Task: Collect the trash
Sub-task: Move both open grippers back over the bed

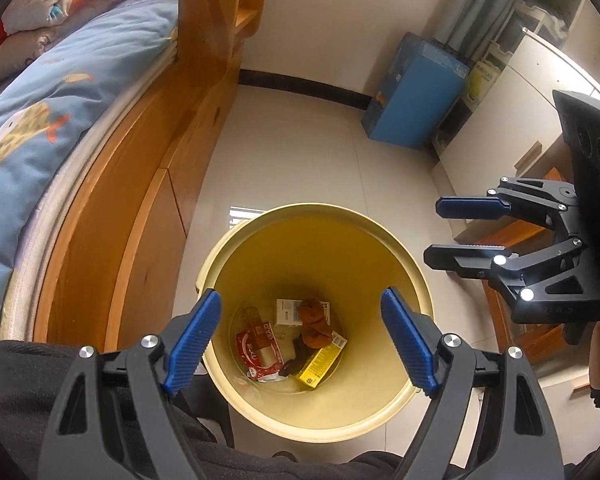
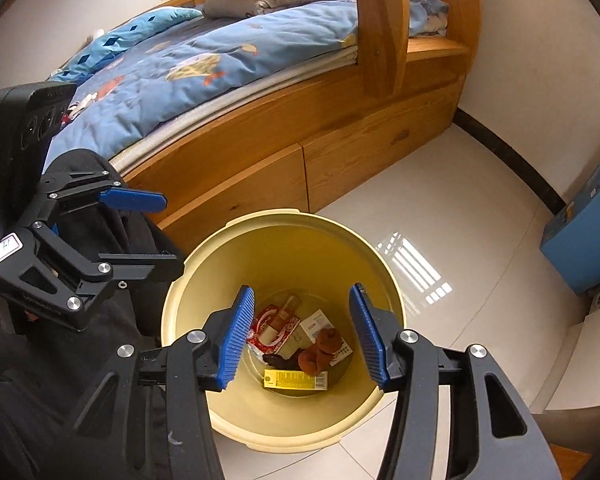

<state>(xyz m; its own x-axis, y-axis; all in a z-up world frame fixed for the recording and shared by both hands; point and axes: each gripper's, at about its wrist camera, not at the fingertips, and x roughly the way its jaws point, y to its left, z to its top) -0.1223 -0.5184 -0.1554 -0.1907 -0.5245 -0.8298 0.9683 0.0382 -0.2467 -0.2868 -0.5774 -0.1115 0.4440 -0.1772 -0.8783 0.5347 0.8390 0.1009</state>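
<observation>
Yellow plastic forms the bin (image 1: 320, 412), which stands on the pale tiled floor (image 1: 300, 140) at lower centre of both views, just beside the wooden bed frame (image 1: 148, 184).

Left gripper (image 1: 300, 340): my jaws stand wide apart above the bin mouth, blue pads (image 1: 196, 336) facing each other, nothing between them. In the right wrist view this gripper (image 2: 168, 236) appears at centre left, over the bin's left rim.

Right gripper (image 2: 302, 336): my jaws are parted to a moderate width, also above the bin mouth and holding nothing. In the left wrist view it (image 1: 432, 232) appears at centre right, beyond the bin's right rim.

Bin contents, all lying on the bottom:
- red wrapper (image 1: 256, 350), left side in the left wrist view;
- yellow box (image 1: 320, 364), tilted, toward the lower right;
- white box (image 1: 288, 312), toward the top;
- brown crumpled lump (image 1: 314, 322), resting over both boxes.

A blue quilt (image 2: 204, 72) covers the bed at upper left of the right wrist view. A blue carton (image 1: 416, 92) stands against the wall at upper right of the left wrist view.
</observation>
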